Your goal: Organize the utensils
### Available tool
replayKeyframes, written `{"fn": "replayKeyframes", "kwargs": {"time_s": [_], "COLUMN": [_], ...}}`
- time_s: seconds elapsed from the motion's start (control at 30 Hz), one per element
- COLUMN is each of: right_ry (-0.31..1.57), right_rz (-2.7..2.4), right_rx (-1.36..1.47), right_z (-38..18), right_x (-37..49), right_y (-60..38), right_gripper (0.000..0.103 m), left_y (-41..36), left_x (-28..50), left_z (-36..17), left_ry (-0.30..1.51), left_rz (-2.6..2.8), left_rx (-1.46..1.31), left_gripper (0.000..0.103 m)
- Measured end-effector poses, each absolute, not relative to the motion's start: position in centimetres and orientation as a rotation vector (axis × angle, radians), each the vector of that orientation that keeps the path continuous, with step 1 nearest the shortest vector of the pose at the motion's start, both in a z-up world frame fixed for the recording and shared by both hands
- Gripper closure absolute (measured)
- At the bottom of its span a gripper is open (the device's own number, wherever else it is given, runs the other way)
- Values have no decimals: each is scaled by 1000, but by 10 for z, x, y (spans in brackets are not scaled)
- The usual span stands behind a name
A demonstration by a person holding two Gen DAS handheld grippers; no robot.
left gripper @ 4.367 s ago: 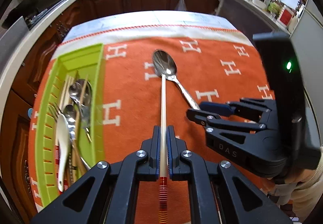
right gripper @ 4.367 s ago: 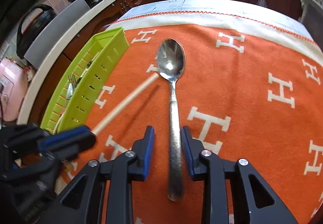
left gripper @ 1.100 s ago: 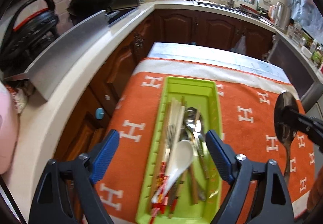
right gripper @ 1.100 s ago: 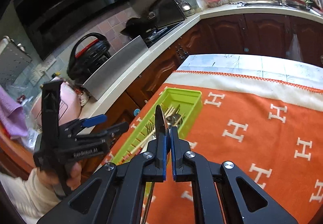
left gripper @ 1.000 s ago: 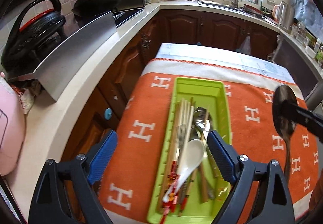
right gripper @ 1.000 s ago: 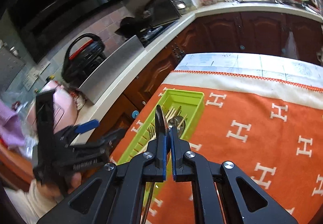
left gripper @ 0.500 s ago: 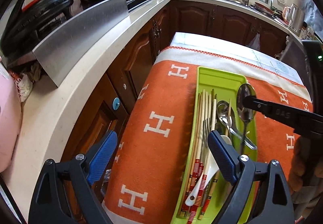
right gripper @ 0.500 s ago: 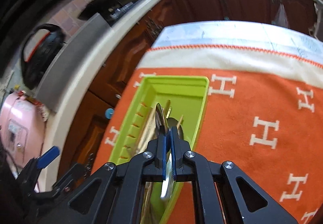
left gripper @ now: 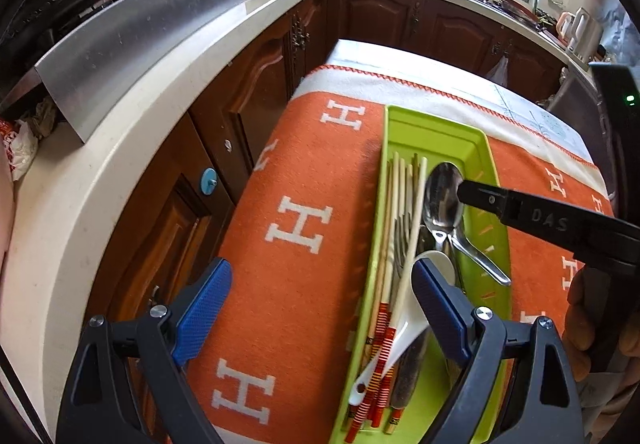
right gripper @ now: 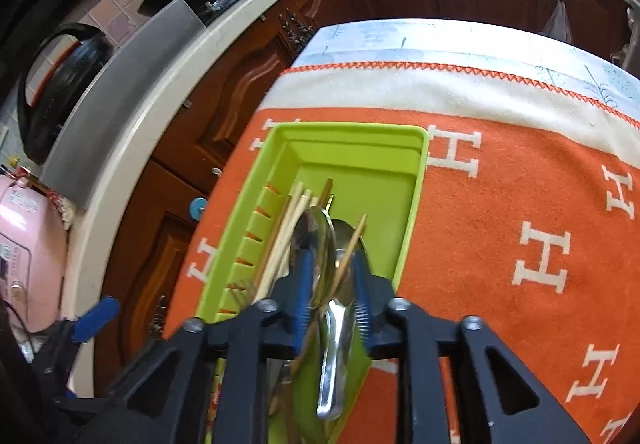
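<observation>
A lime green utensil tray [left gripper: 496, 179] lies on the orange blanket [left gripper: 300, 179] and holds several chopsticks [left gripper: 400, 211], metal spoons, a fork and a white ceramic spoon [left gripper: 404, 324]. My right gripper [right gripper: 332, 280] is open right over the tray; the large metal spoon [right gripper: 316, 240] sits between its parted fingers, down among the other utensils. In the left wrist view the right gripper's finger [left gripper: 520, 207] crosses over that spoon's bowl [left gripper: 442, 197]. My left gripper [left gripper: 320, 308] is wide open and empty, above the tray's near left side.
The table's left edge drops off beside wooden cabinets [left gripper: 256, 99] and a white counter [left gripper: 120, 131]. A steel panel [left gripper: 140, 31] and a pink appliance [right gripper: 24, 256] stand at the left. The blanket [right gripper: 520, 224] stretches right of the tray.
My right gripper lowered the big spoon into the tray and opened its fingers, letting go of it. My left gripper, open since dropping its chopstick, stayed beside the tray.
</observation>
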State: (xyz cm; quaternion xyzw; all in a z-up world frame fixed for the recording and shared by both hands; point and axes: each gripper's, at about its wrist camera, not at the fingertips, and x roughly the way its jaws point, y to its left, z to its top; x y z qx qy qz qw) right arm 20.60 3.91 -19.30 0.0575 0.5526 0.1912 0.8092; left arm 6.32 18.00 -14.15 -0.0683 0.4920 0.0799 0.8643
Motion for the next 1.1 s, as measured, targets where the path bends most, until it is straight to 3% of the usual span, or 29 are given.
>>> {"fn": "replayKeyframes", "kwargs": {"time_s": [0.03, 0.7, 1.03, 1.1], "right_ry": [1169, 1135, 1075, 1050], "right_rz": [401, 334, 237, 226], "right_rx": [122, 70, 130, 141], "right_z": [-189, -152, -97, -83], "right_x": [203, 109, 30, 17], "right_y": [37, -44, -134, -147], "right_gripper": [66, 66, 62, 61], "left_y": [179, 116, 51, 37], "left_x": [63, 30, 6, 4], "left_z": [-142, -134, -97, -84], "left_ry": [1033, 1079, 1004, 981], "left_rz": [165, 34, -55, -68], "left_rx": [-143, -94, -51, -38], "left_gripper": [13, 13, 13, 9]}}
